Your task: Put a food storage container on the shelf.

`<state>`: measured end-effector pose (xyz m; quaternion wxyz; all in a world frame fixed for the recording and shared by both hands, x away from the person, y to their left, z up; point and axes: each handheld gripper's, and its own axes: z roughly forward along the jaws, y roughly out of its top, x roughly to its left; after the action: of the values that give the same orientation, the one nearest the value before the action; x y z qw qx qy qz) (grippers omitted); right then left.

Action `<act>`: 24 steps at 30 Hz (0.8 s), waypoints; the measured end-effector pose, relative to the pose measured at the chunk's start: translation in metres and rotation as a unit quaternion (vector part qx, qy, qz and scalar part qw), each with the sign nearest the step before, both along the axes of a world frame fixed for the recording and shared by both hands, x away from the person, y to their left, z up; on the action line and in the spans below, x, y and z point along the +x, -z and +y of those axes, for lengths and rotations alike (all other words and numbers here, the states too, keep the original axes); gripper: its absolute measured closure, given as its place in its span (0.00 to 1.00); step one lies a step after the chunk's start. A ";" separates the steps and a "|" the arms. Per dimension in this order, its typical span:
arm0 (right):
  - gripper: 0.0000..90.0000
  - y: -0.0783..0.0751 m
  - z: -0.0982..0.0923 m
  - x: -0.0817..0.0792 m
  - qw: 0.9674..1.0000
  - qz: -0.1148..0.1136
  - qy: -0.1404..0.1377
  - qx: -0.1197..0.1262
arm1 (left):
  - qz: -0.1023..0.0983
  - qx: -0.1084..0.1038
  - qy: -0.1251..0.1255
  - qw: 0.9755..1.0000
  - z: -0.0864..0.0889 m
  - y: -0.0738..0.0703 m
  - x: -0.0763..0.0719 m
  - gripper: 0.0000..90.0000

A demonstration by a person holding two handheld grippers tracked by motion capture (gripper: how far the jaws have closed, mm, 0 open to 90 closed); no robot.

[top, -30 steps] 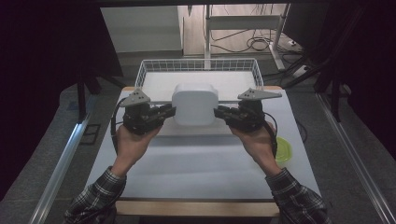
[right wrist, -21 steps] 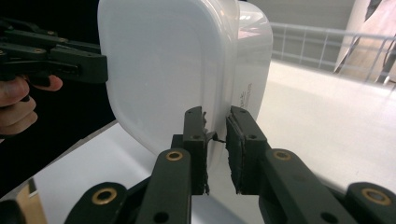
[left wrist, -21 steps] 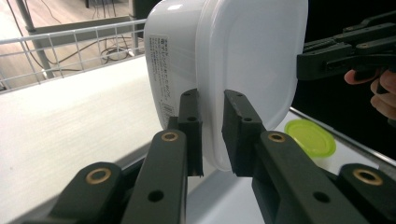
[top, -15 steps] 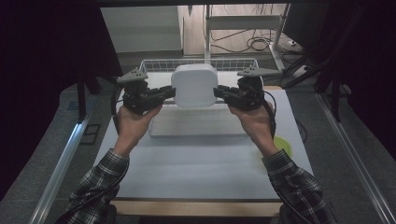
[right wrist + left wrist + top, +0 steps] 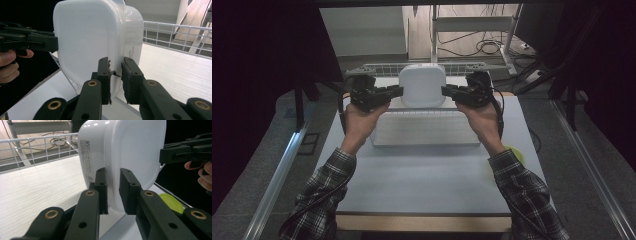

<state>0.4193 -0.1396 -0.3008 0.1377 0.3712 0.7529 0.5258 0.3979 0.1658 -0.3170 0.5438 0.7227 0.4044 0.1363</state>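
Dim room all around, with a pale table (image 5: 422,180) lit in the middle and a white wire basket (image 5: 377,68) at its far edge, so I'll use the basket as the reference for everything. A white lidded plastic container (image 5: 422,86) hangs in the air just in front of the basket's near rail, tipped so its lid faces the person. It's clear of the table and the white tray (image 5: 427,131) below.

Left gripper (image 5: 396,92) pinches the container's rim on the left side, right gripper (image 5: 447,91) pinches the opposite side. In the left gripper view the jaws are nearly closed with the thin lip (image 5: 113,195) pressed between the pads, and it's the same story in the right gripper view (image 5: 115,75). So it's a two-point hold on a thin edge, nothing under the body.

What worries me: that lip is slick and narrow. If one hand drifts outward or rises faster than the other, I'd guess the rim slips out and the container swings or drops onto the basket rail. Squeezing the lid seam could also pop the lid loose. It also has to clear the rail, or a bump could twist it free.

Pose: both forearms reach forward from the near edge, hands level and mirrored, grippers pointing inward at each other. A yellow-green lid (image 5: 514,152) sits on the table well back from the basket, by the right sleeve.
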 end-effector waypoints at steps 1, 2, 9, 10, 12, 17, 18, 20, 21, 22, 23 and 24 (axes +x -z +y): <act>0.85 0.000 0.000 0.002 1.000 0.001 0.001 0.001 | 0.002 -0.003 -0.002 1.000 0.000 0.000 0.001 0.86; 0.85 0.001 0.000 0.003 1.000 0.002 0.002 0.003 | 0.000 -0.002 0.000 1.000 0.000 0.000 0.002 0.86; 0.79 0.003 0.002 0.013 1.000 0.017 0.003 0.008 | 0.005 -0.005 -0.001 1.000 -0.002 0.003 0.009 0.79; 0.79 0.004 0.002 0.014 1.000 0.019 0.004 0.008 | 0.006 -0.004 -0.002 1.000 -0.002 0.003 0.011 0.78; 0.78 0.005 0.003 0.016 1.000 0.022 0.004 0.010 | 0.005 -0.006 -0.001 1.000 -0.001 0.003 0.013 0.78; 0.73 0.003 0.004 0.021 1.000 0.025 0.002 0.015 | 0.004 -0.007 -0.002 1.000 -0.002 0.004 0.018 0.72; 0.72 0.003 0.005 0.022 1.000 0.025 0.002 0.015 | 0.004 -0.004 -0.003 1.000 -0.003 0.004 0.020 0.71; 0.70 0.002 0.007 0.024 1.000 0.027 0.003 0.012 | 0.006 -0.008 -0.003 1.000 -0.003 0.004 0.022 0.69; 0.69 0.002 0.008 0.024 1.000 0.027 0.005 0.011 | 0.008 -0.010 -0.003 1.000 -0.003 0.005 0.023 0.68; 0.68 0.002 0.009 0.025 1.000 0.027 0.006 0.009 | 0.009 -0.013 -0.004 1.000 -0.003 0.005 0.024 0.68; 0.67 0.003 0.010 0.026 1.000 0.028 0.008 0.008 | 0.010 -0.016 -0.003 1.000 -0.003 0.005 0.026 0.67; 0.66 0.003 0.010 0.027 0.999 0.029 0.009 0.008 | 0.012 -0.019 -0.004 1.000 -0.002 0.006 0.027 0.67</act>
<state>0.4467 -0.1291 -0.3038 0.1174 0.3944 0.7486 0.5198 0.4246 0.1634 -0.3225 0.5519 0.7125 0.4156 0.1224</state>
